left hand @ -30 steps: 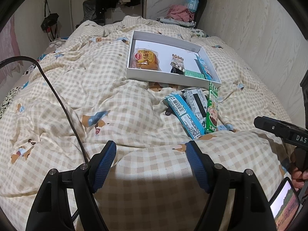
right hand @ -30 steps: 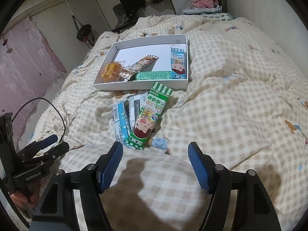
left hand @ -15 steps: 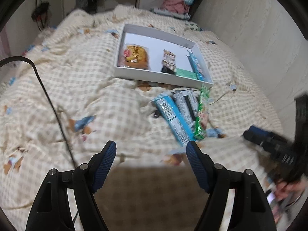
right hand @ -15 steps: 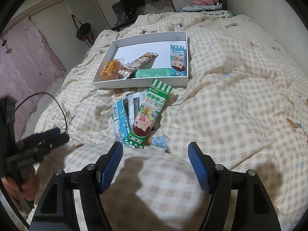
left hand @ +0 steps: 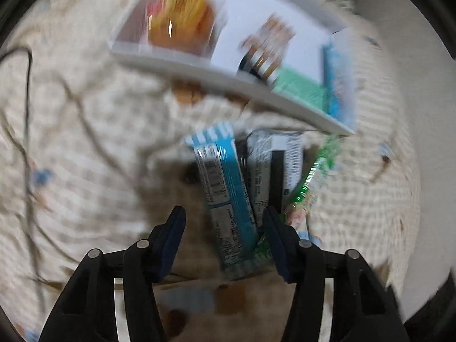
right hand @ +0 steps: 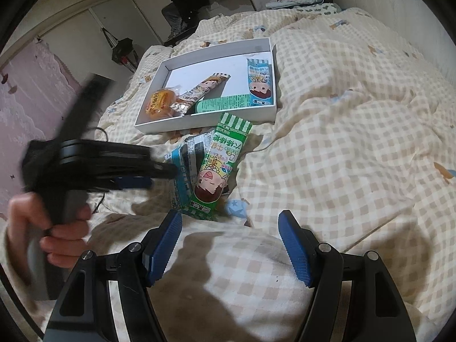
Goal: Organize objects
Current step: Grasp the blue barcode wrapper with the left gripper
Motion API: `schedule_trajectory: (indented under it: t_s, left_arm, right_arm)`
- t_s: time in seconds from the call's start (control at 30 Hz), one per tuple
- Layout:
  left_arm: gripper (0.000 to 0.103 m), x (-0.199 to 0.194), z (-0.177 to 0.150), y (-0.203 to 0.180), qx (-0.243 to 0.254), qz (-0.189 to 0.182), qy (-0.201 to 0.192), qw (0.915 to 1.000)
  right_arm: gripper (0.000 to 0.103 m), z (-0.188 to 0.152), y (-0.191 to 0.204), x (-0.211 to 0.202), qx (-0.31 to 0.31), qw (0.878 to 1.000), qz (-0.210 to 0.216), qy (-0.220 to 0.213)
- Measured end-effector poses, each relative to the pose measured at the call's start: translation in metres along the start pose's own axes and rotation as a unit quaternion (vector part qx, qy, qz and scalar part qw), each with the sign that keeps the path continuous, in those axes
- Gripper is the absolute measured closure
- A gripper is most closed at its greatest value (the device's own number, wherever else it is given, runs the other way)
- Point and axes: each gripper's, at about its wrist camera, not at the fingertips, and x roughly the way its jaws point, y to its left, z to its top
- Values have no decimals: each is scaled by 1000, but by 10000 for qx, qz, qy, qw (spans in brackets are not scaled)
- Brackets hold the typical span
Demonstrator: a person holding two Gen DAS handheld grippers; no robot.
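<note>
Snack packets and a white box on a checked quilt.
White box [right hand: 265, 115] holds an orange bun packet [right hand: 159, 104] and three stick packets; a blue packet [left hand: 225, 196], a grey packet [left hand: 273, 168] and a green packet [right hand: 218, 168] lie side by side just before it.

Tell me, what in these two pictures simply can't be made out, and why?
- Left wrist view: motion blur smears the print on the blue packet between the closing left gripper; whether a pad touches it is unclear.
- Right wrist view: the blurred left gripper covers part of the blue packet.
- Right wrist view: the green packet hides most of the grey packet.
- Right wrist view: the white box's near wall hides its snacks' lower edges.
</note>
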Motion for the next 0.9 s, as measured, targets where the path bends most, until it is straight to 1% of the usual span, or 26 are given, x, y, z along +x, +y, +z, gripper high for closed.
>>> schedule_trajectory:
  t_s: [0.03,0.07,0.17,0.23,0.3,0.4,0.57,0.7,0.8,0.83,0.9]
  left_arm:
    - [43,6,2,0,-143,-5,65,9999]
    - [43,10,3,-1,-236,73,86,9997]
    - [43,16,2,-8,-242,242,48,9994]
    - [52,17,1,-12,-209,261,14,9994]
    - [68,15,1,-14,-221,163,5,9996]
    - [75,11,1,-15,-170,221,30,9996]
    - [78,-1,-2,-8,-82,195,-33,9998]
    - [78,-24,-2,1,14,37,-182,9998]
    - [78,-47,-1,3,306,-137,-319,9989]
    - [78,-56,-1,3,522,-166,-394,9977]
    - [78,-70,-7,-1,1068,-59,-590,9925]
  right_arm:
    - [31,0,-1,0,12,10000,18,1]
    - [31,1,-1,1,21,10000,33,6]
    - [31,2,-3,3,41,9999,117,45]
    - [31,2,-5,5,78,9998,175,79]
    - [31,3,-7,6,127,9996,217,89]
    - [31,3,-9,7,162,9995,245,103]
    - [31,3,-8,7,161,9995,243,113]
    - [31,3,-8,7,161,9995,243,112]
    - [31,3,-8,7,164,9995,243,127]
    - [31,3,-8,7,165,9995,243,128]
    - [31,2,-8,7,168,9995,242,128]
